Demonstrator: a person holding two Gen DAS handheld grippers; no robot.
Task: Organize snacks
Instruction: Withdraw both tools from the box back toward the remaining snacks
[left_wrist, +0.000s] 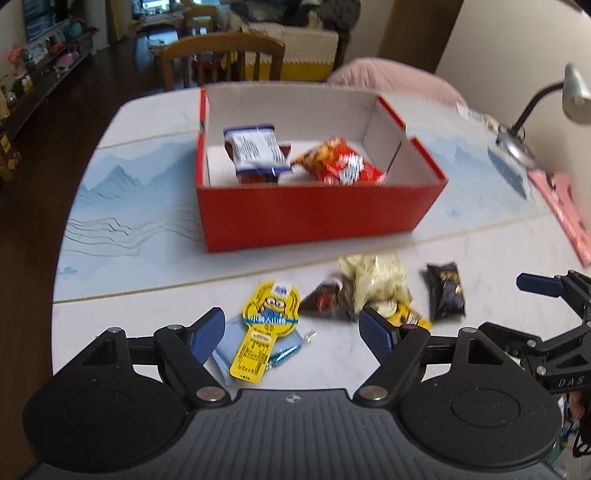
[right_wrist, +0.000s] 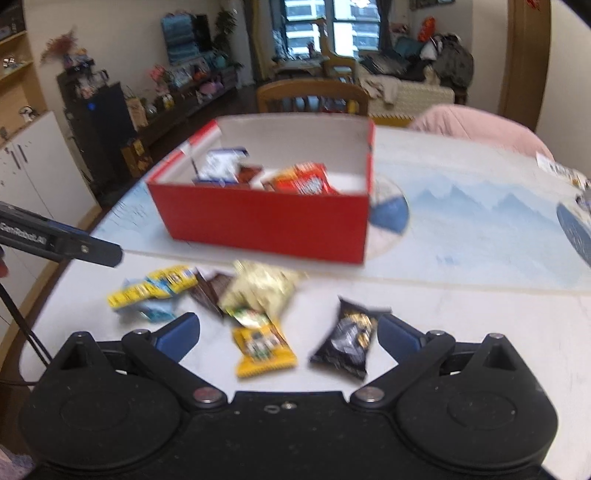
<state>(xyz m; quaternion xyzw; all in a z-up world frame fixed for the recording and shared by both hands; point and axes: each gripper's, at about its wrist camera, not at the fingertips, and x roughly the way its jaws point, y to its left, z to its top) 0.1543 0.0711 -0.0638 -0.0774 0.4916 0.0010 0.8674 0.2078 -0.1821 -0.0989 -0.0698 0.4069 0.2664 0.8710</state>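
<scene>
The table (left_wrist: 147, 206) carries a red box (left_wrist: 314, 218) with a white-and-blue packet (left_wrist: 256, 147) and an orange bag (left_wrist: 343, 166) inside. Loose snacks lie in front of it. The left gripper (left_wrist: 291, 332) stands open over a yellow minion-print packet (left_wrist: 266, 325), touching nothing. The right gripper (right_wrist: 291, 332) gapes widest, empty, with a yellow packet (right_wrist: 264, 349) and a black packet (right_wrist: 347, 341) lying between its fingers.

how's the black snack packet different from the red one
The black packet lies loose on the white table, outside the box; the red packet already sits inside the red box. The black one is dark with gold print; the red one is bright with white lettering. Both are sealed snack packets.
</scene>
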